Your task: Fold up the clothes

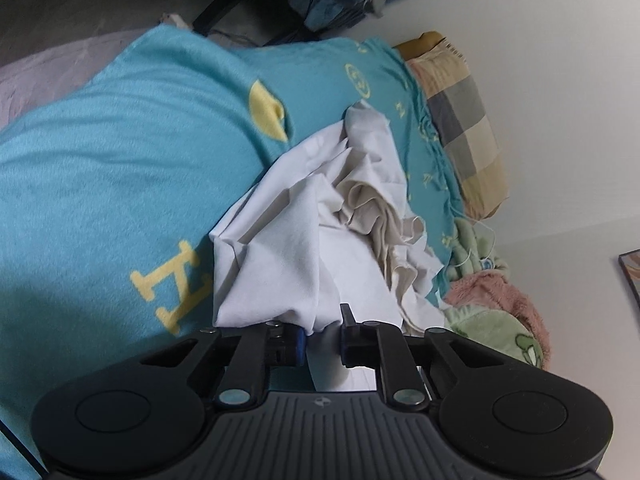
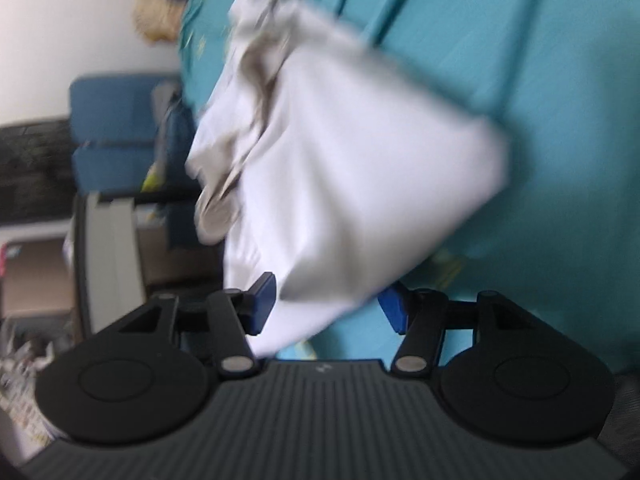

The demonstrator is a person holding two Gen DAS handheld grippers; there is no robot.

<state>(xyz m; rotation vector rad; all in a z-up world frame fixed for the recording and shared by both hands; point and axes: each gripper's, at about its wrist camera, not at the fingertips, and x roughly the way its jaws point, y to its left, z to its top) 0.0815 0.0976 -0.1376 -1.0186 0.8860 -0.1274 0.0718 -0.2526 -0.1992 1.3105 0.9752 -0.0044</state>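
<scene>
White garment [image 1: 280, 240] crumpled on the teal blanket [image 1: 100, 160], your left gripper [image 1: 323, 340] pinching its near edge, your right gripper [image 2: 326, 304] spread wide, hem between its 2 fingers, ungripped.

Colours as I see them: white garment [image 1: 288, 240], plain, no print, bunched with a beige-grey cloth [image 1: 372, 184]. Under both, teal blanket [image 1: 100, 168] with yellow letter and circle motifs. At its far edge a checked pillow [image 1: 464, 128], grey, tan and cream squares. Next to that a pink fleece [image 1: 504, 296] and a pale green plush fabric [image 1: 492, 328] with a darker green print. Wall [image 1: 560, 80] off-white. Left gripper [image 1: 323, 336] is black with a blue pad; right gripper [image 2: 326, 304] is black with blue pads on both fingers. Right view too blurred for finer pattern.
</scene>
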